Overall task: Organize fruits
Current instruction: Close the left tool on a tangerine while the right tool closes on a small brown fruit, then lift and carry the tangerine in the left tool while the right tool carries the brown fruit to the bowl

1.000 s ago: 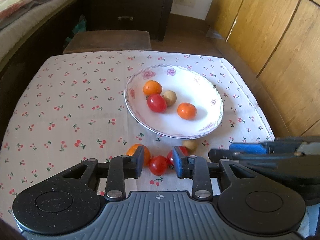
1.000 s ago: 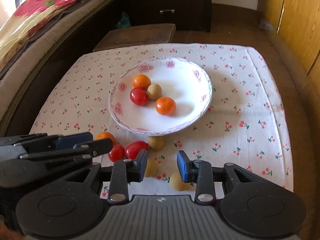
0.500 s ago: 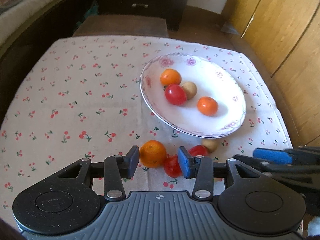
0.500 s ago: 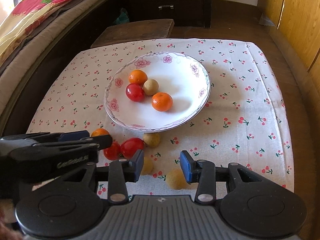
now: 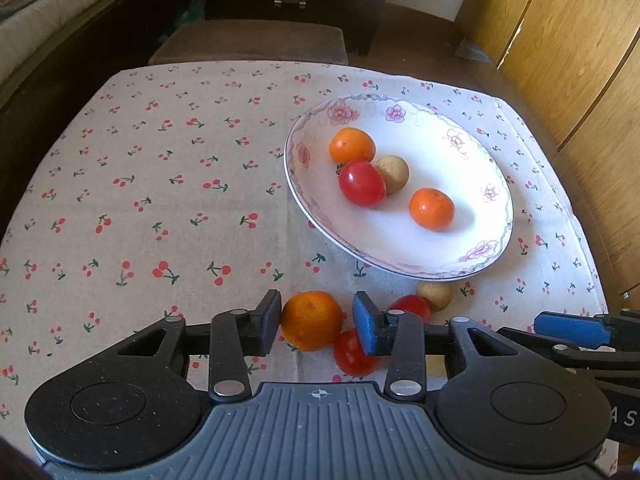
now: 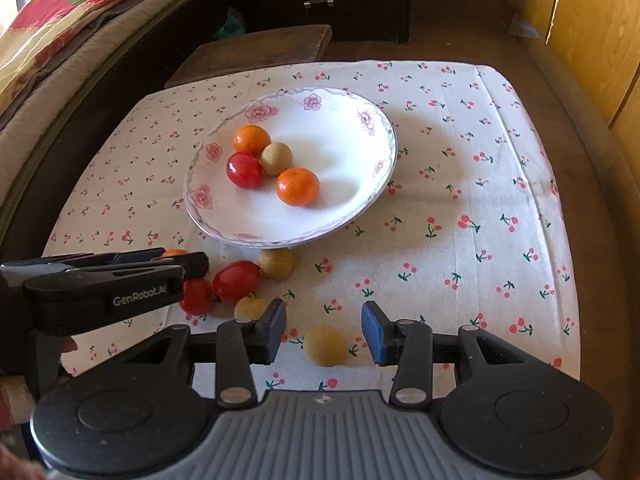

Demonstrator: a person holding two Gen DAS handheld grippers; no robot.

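Orange (image 5: 311, 320) between left tongs (image 5: 316, 326), half-hiding 1 tomato (image 5: 354, 354)

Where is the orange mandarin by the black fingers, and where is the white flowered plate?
Orange mandarin (image 5: 311, 320), left wrist view, middle of its peel.
White flowered plate (image 5: 472, 256), left wrist view, near rim.

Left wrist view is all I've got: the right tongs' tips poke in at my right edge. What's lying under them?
Observer: A tan fruit lies on the cloth between the pads of the right tongs, which have just been opening. Neither pad touches it.
Operator: Any other loose tan fruit hidden from me?
Observer: Yes, a second tan fruit sits just outside those tongs' black finger, next to the larger red tomato.
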